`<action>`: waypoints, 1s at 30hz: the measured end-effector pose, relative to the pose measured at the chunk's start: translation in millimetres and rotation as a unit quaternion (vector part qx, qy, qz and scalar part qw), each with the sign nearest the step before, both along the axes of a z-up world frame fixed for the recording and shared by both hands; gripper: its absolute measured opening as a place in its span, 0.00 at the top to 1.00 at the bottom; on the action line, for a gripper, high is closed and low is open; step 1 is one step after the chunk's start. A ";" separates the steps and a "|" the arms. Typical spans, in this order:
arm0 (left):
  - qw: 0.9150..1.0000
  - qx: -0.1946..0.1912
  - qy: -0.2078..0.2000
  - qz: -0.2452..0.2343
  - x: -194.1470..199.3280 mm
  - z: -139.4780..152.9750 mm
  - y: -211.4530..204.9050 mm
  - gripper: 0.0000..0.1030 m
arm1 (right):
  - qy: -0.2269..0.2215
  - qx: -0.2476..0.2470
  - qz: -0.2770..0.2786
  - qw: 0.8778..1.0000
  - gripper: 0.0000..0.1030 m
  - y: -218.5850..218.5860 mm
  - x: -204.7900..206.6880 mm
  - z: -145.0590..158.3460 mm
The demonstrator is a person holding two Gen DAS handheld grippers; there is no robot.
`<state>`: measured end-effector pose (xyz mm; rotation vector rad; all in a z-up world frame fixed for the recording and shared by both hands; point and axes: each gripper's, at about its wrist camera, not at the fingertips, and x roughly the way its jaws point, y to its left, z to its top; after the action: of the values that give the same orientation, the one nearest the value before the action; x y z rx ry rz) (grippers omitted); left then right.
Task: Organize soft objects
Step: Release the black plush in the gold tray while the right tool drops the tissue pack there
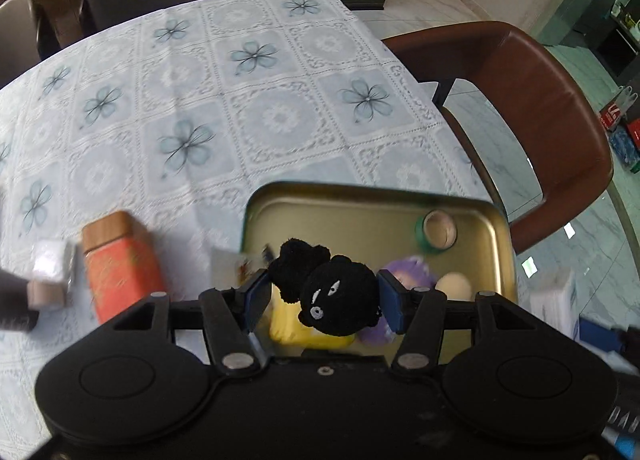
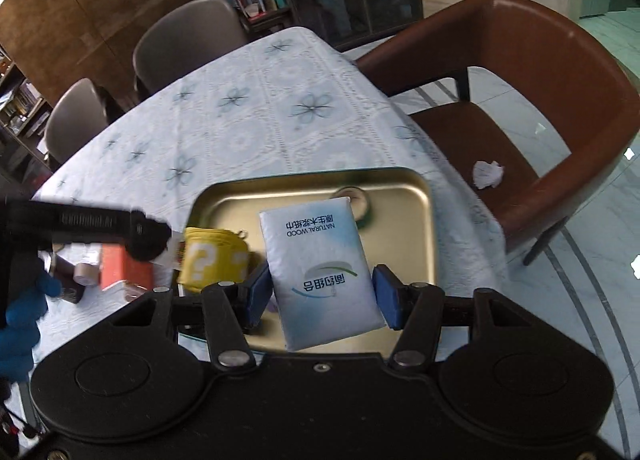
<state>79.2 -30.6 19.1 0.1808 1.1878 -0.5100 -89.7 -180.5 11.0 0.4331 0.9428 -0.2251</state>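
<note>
My left gripper is shut on a black plush toy and holds it above the gold metal tray. In the tray lie a yellow plush block, a purple soft toy, a beige ball and a green tape roll. My right gripper is shut on a white tissue pack above the same tray. The yellow question-mark block sits at the tray's left side in the right wrist view.
An orange box with a wooden lid and small items lie left of the tray on the flowered tablecloth. A brown armchair stands at the right, grey chairs at the far side. The other gripper's arm reaches in from the left.
</note>
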 end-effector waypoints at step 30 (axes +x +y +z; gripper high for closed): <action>0.998 0.048 0.006 0.034 -2.6 -21.7 21.2 0.18 | 0.011 0.018 0.049 0.999 0.45 2.6 14.8 -8.9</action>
<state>76.5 -9.3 -2.5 0.2201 1.2276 -0.3956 -74.9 -177.9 2.1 0.4164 0.9889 -0.1240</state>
